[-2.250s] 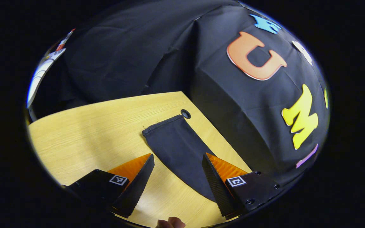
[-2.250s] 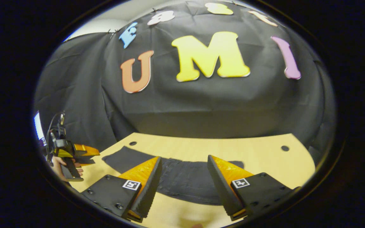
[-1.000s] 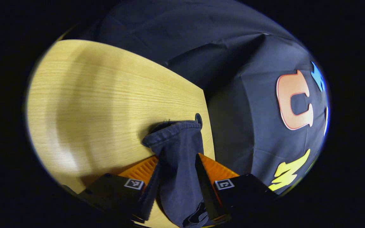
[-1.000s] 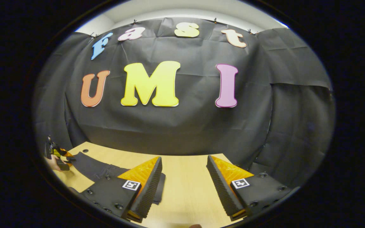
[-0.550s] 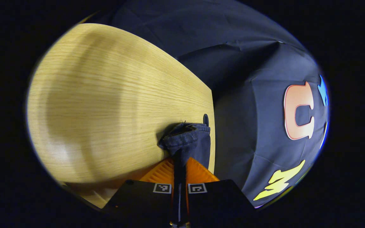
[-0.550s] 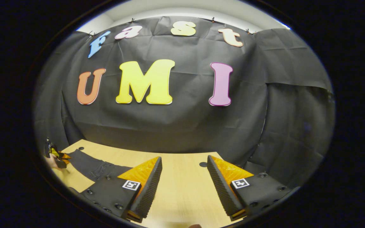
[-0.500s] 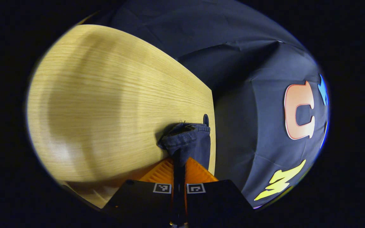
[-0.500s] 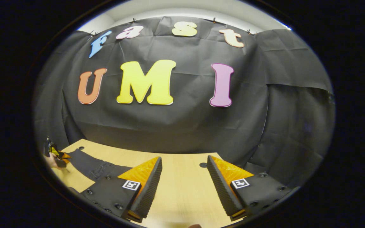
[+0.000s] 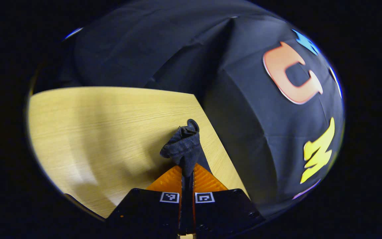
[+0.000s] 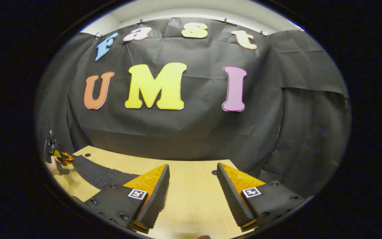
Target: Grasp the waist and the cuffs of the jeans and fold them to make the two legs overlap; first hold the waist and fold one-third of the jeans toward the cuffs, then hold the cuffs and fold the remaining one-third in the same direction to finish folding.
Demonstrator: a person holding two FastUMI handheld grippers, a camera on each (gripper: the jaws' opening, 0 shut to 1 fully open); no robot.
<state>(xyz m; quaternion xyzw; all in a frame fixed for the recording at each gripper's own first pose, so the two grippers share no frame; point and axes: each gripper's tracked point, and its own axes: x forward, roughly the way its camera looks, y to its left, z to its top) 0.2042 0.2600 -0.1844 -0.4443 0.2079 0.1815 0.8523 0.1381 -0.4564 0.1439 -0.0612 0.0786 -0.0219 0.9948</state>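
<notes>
Wood-grain table (image 9: 104,126); left tongs (image 9: 187,172) pinch bunched jeans cuff (image 9: 182,146).

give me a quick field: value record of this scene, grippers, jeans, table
left gripper: shut on the cuff end of the jeans, cloth bunched between both fingers
right gripper: open, nothing between its fingers, bare table beneath
jeans: dark, lying stretched along the table, cuff end pinched and crumpled
table: light wood, with a small round hole near its far edge
person's hand: holding the left gripper at the far end of the jeans
</notes>
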